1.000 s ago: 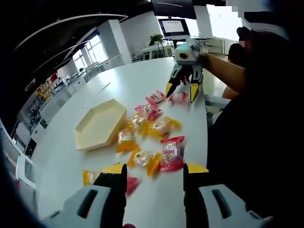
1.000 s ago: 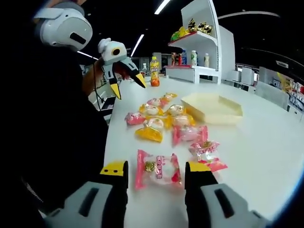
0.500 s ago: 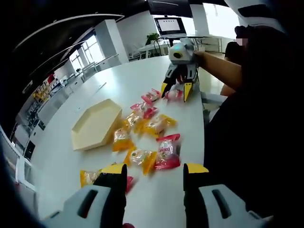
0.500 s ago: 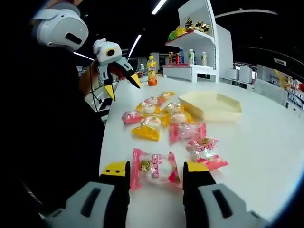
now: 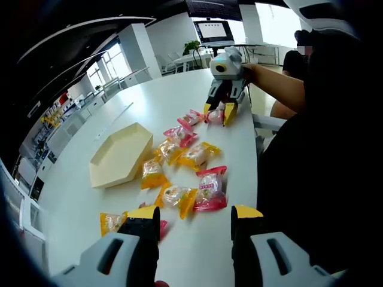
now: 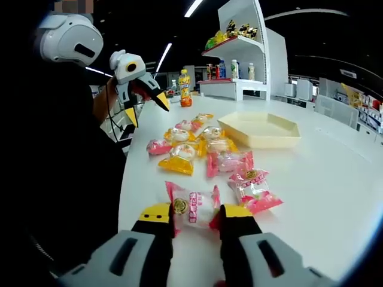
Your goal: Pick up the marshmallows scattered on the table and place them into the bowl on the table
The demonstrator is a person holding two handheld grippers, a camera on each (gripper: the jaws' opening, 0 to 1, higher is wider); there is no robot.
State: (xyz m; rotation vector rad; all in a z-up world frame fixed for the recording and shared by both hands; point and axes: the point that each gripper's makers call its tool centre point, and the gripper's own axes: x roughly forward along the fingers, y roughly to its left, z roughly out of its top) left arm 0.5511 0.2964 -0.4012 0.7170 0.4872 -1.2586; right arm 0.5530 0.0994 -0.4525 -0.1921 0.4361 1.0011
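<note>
Several wrapped marshmallow packets, pink and yellow, lie in a loose cluster [image 5: 179, 152] on the white table [image 5: 161, 95]. The cream hexagonal bowl [image 5: 116, 156] [image 6: 258, 128] sits beside them with nothing in it. My right gripper [image 6: 195, 213] is down at the table, shut on a pink packet [image 6: 192, 205] at the end of the cluster; the left gripper view shows it at the far end [image 5: 218, 112]. My left gripper [image 5: 195, 213] is open above the near end, with a yellow packet [image 5: 111, 222] by its left jaw. In the right gripper view it hangs open in the air [image 6: 146, 109].
The table's edge [image 5: 258, 149] runs close along the person's body and arm [image 5: 281, 89]. An orange bottle [image 6: 186, 89] stands at the table's far end, before a white shelf [image 6: 239, 51] with bottles. Bare tabletop [image 6: 335, 179] lies beyond the bowl.
My right gripper has dropped to the table and its jaws have drawn in onto the pink packet. My left gripper stays open and has barely moved.
</note>
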